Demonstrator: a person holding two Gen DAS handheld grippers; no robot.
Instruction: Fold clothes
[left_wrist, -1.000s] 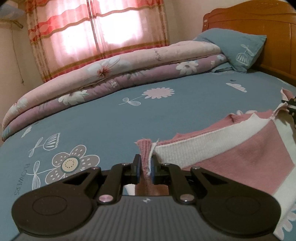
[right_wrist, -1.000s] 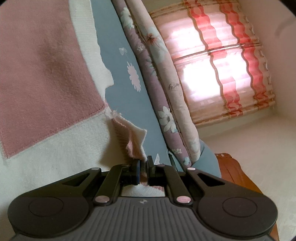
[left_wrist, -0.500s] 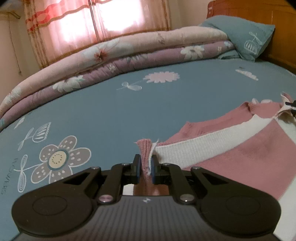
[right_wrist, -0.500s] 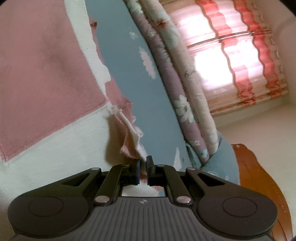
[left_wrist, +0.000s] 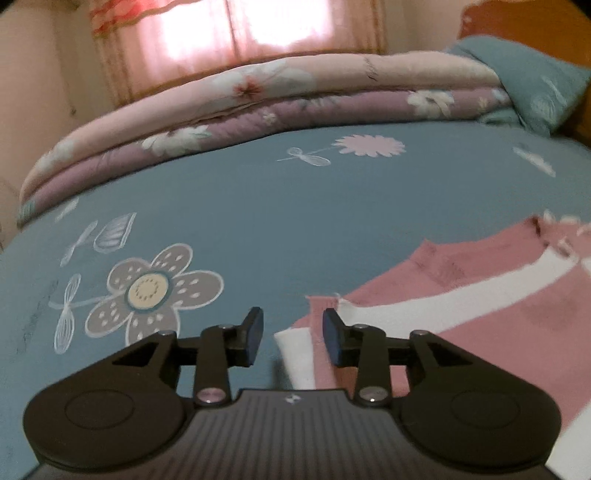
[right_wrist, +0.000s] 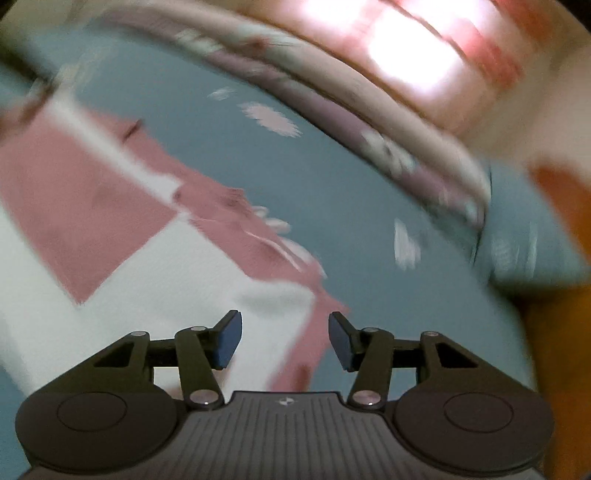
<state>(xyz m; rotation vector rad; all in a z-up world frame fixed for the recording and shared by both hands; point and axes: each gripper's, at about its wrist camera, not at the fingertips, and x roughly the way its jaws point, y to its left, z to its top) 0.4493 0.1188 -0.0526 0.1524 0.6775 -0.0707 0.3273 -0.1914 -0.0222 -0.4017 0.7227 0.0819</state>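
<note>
- Left wrist view: the left gripper (left_wrist: 293, 334) has its jaws apart with nothing pinched; they have just been opening. A corner of the pink and white garment (left_wrist: 491, 317) lies on the sheet below the gap, nearer the right finger, and the pads do not press it.
- The garment spreads flat over the near right part of the bed, with broad pink panels crossed by a white band. Its far edge runs up to the right, where a rumpled pink fold (left_wrist: 543, 230) lies.
- The blue-grey bedsheet (left_wrist: 280, 214) covers the rest, printed with a big grey flower (left_wrist: 147, 291) at near left and a pale pink daisy (left_wrist: 371, 144) farther off.
- A folded quilt (left_wrist: 258, 110), pink over mauve with white blossoms, lies along the far side of the bed. A blue pillow (left_wrist: 535, 81) rests at far right against a wooden headboard (left_wrist: 517, 18). Pink striped curtains (left_wrist: 236, 33) glow behind the quilt.
- Right wrist view, heavily blurred: the right gripper (right_wrist: 285, 339) also stands with jaws apart and empty, having just been opening. The garment lies beneath and to the left of it, a pink edge running under the gap.
- Beyond are the sheet, the quilt slanting across the top, the bright curtains at upper right, and the pillow and orange-brown headboard at the right edge.
</note>
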